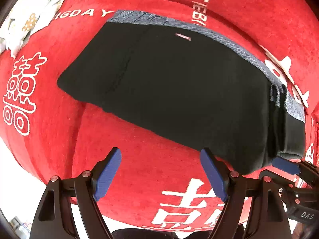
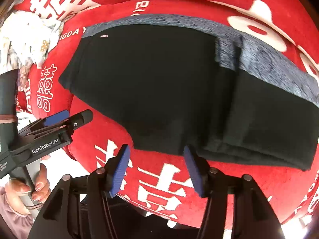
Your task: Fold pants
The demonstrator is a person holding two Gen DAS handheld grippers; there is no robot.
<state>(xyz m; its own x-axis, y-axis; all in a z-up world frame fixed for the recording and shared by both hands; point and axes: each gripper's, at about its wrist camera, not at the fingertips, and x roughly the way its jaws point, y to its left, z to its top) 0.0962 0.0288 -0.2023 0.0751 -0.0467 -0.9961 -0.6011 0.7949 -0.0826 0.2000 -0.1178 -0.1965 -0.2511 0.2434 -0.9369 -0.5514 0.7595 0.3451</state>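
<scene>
We are looking at the black pants (image 1: pixel 169 91) lying folded into a compact rectangle on the red blanket (image 1: pixel 139 169), filling the middle of both frames, with the fleecy grey lining (image 2: pixel 269 59) showing along the upper right edge. In the left wrist view our left gripper (image 1: pixel 161 177) is hanging at the bottom centre with its 2 blue pads spread wide and nothing between them, just short of the near edge of the cloth. In the right wrist view our right gripper (image 2: pixel 157 171) is likewise standing wide open and empty at the bottom centre, its right pad seemingly just beside the near hem. A patterned white cloth (image 1: pixel 26 20) is sitting in the upper left. We are judging the fold to be nearly finished, perhaps 1 more fold or a smoothing pass remaining. To do it well, we would be taking all stacked layers at the near edge together, keeping both grippers level, and carrying the edge straight across so the layered right end is not slipping apart.
</scene>
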